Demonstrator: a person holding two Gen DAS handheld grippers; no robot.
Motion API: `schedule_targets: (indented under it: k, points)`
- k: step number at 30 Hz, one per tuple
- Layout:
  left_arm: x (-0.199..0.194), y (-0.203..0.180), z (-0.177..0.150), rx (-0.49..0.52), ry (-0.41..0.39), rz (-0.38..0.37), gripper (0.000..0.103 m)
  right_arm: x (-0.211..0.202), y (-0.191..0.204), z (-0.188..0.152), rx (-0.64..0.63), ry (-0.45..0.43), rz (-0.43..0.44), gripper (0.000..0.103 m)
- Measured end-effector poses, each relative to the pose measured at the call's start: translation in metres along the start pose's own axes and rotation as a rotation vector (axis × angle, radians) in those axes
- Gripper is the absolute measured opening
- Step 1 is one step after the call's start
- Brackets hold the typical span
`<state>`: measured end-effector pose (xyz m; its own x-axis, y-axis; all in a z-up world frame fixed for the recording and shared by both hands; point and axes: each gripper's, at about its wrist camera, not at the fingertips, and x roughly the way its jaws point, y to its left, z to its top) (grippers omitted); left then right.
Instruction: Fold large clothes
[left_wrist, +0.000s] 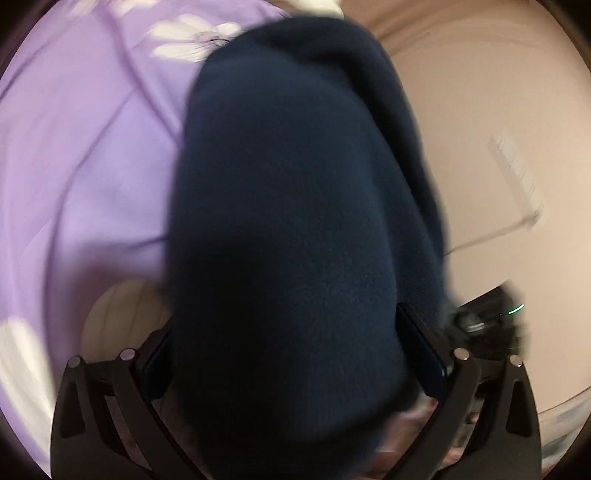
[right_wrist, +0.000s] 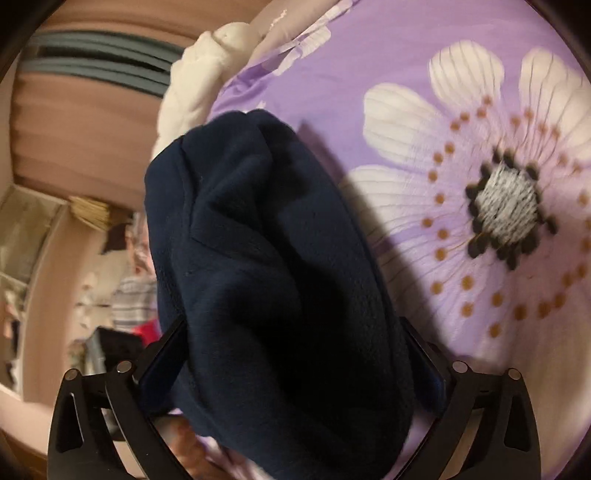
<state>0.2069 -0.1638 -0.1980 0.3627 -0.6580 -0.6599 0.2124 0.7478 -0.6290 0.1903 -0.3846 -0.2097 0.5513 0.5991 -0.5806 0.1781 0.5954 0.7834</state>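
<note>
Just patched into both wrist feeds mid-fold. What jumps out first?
A bulky navy fleece garment fills the middle of both wrist views, bunched between the wide-open fingers of the left tool and the right tool. Under it lies a purple bedsheet; in the right view a big white flower print sits right of the garment. A white bundle lies at the sheet's far edge.

Left gripper (left_wrist: 291, 354) at lower centre of frame, jaws spread wide — right gripper (right_wrist: 291, 365) likewise, both tilted downward
</note>
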Motion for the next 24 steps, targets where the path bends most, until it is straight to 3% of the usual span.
schedule_targets:
  k: [2, 6, 11, 13, 16, 20, 24]
  points:
    - [0.009, -0.002, 0.003, -0.002, -0.021, 0.0, 0.103, 0.009, 0.007, 0.001, -0.063, 0.002, -0.015, 0.103]
    - [0.015, 0.021, 0.013, -0.089, -0.001, -0.088, 0.096, 0.018, 0.012, 0.003, -0.106, -0.044, 0.029, 0.098]
    - [0.003, 0.003, 0.012, -0.054, -0.083, -0.003, 0.084, 0.012, 0.02, 0.005, -0.085, -0.079, 0.097, 0.079]
    - [-0.001, -0.004, 0.014, -0.055, -0.1, 0.009, 0.083, 0.002, 0.029, 0.003, -0.12, -0.118, 0.083, 0.074]
    - [-0.011, -0.023, 0.014, 0.02, -0.126, 0.041, 0.081, -0.015, 0.047, -0.002, -0.211, -0.159, 0.046, 0.073]
    - [-0.041, -0.045, 0.019, 0.107, -0.233, 0.074, 0.08, -0.024, 0.051, 0.001, -0.169, -0.18, 0.179, 0.073]
    - [-0.083, -0.06, 0.022, 0.161, -0.319, 0.056, 0.08, -0.041, 0.082, -0.005, -0.239, -0.243, 0.249, 0.073]
